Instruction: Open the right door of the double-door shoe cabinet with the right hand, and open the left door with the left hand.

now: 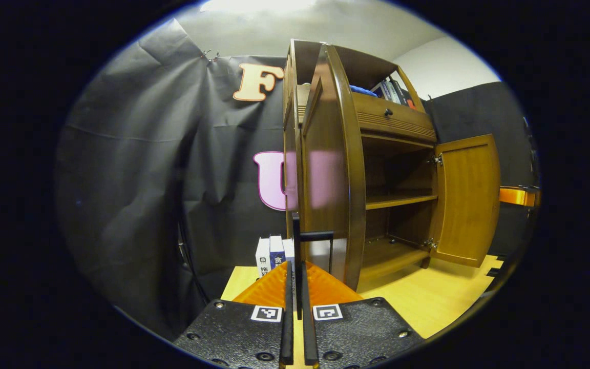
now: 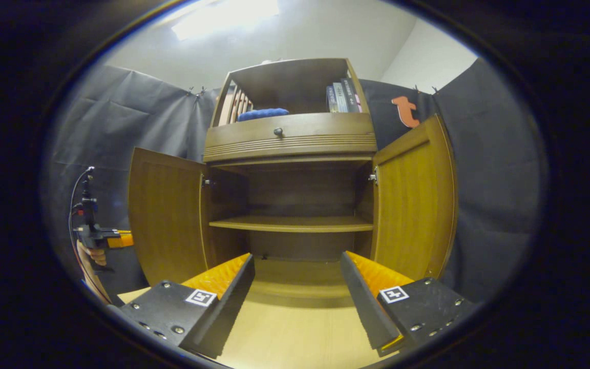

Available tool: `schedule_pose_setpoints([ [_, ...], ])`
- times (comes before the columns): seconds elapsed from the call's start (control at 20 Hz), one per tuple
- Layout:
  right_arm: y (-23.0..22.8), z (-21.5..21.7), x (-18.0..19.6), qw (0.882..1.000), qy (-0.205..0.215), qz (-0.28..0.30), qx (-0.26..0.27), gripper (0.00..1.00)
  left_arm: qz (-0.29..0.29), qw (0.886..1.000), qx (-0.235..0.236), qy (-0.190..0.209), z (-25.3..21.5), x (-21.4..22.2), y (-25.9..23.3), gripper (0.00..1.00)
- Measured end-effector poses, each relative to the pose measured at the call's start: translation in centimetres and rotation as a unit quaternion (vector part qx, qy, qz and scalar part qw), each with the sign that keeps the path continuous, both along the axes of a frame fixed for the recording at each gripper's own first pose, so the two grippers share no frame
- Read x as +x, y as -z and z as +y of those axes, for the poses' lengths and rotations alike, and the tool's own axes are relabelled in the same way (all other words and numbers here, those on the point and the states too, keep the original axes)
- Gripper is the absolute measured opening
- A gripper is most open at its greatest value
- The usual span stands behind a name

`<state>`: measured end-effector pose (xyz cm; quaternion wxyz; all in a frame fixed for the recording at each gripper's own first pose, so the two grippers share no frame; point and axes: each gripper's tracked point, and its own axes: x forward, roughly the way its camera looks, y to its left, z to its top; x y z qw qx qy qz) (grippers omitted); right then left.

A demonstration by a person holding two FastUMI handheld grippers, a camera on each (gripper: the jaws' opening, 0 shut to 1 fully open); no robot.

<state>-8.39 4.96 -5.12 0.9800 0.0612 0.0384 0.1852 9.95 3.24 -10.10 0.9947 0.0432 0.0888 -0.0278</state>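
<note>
— In front of my right gripper [image 2: 297,302], what stands there?
— The shoe cabinet [image 2: 295,205] on the worktop [image 2: 295,333], both doors swung wide: left door [image 2: 167,215], right door [image 2: 413,205]. My fingers are spread apart, holding nothing.
— And your left gripper [image 1: 295,318]?
— Its 2 fingers are pinched together on the left door's thin dark handle [image 1: 298,256], edge-on before me.
</note>
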Motion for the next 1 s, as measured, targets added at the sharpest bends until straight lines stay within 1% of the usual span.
schedule_pose_setpoints([
  [0.05,0.1,-0.1,-0.1,1.0,0.0,-0.001,0.001,1.0,-0.002,1.0,-0.003,-0.003,-0.1,-0.1,-0.1,0.12],
  [0.1,0.1,-0.2,-0.1,1.0,0.0,0.0,0.003,1.0,-0.003,1.0,-0.005,-0.008,-0.1,-0.2,-0.2,0.08],
  [0.15,0.2,-0.2,-0.3,1.0,-0.002,0.001,0.005,1.0,-0.007,1.0,-0.007,-0.011,-0.1,-0.3,-0.5,0.08],
  [0.2,0.1,-0.2,-0.4,1.0,-0.003,0.001,0.008,0.96,-0.011,1.0,-0.006,-0.013,-0.1,-0.5,-0.8,0.08],
  [0.25,0.0,-0.3,-0.5,1.0,-0.003,0.0,0.009,0.96,-0.015,1.0,-0.004,-0.015,-0.1,-0.4,-1.0,0.09],
  [0.3,-0.2,-0.3,-0.6,1.0,-0.005,-0.001,0.008,1.0,-0.019,1.0,-0.002,-0.016,-0.1,-0.4,-1.0,0.09],
  [0.35,-0.3,-0.4,-0.7,1.0,-0.006,-0.003,0.006,1.0,-0.02,1.0,0.004,-0.021,0.1,-0.6,-1.3,0.1],
  [0.4,-0.4,-0.5,-0.8,1.0,-0.005,-0.006,0.005,1.0,-0.024,0.999,0.007,-0.026,0.3,-0.5,-1.5,0.12],
  [0.45,-0.5,-0.7,-0.9,1.0,-0.004,-0.008,0.004,1.0,-0.028,0.999,0.008,-0.027,0.2,-0.7,-1.8,0.18],
  [0.55,-0.7,-1.1,-1.2,1.0,-0.003,-0.013,0.007,1.0,-0.038,0.999,0.007,-0.02,-0.5,-0.9,-2.3,0.25],
  [0.65,-0.7,-1.8,-1.3,1.0,0.003,-0.015,0.016,1.0,-0.056,0.998,0.017,-0.021,-0.7,-0.7,-3.1,0.25],
  [0.75,-0.7,-2.6,-1.2,0.999,0.011,-0.015,0.028,1.0,-0.061,0.997,0.023,-0.034,-1.0,-0.7,-3.6,0.25],
  [0.8,-0.8,-2.8,-1.2,0.999,0.013,-0.015,0.034,1.0,-0.063,0.998,0.015,-0.027,-1.9,-0.7,-3.9,0.23],
  [0.85,-0.8,-3.0,-1.1,0.999,0.014,-0.015,0.038,0.96,-0.062,0.998,0.008,-0.02,-3.0,-1.0,-4.2,0.31],
  [0.95,-0.9,-3.5,-0.9,0.999,0.017,-0.016,0.04,0.96,-0.066,0.998,0.007,-0.015,-4.8,-2.2,-4.6,0.46],
  [1.0,-1.0,-3.7,-0.9,0.999,0.017,-0.017,0.04,0.96,-0.068,0.998,0.009,-0.013,-5.4,-2.1,-5.1,0.53],
])
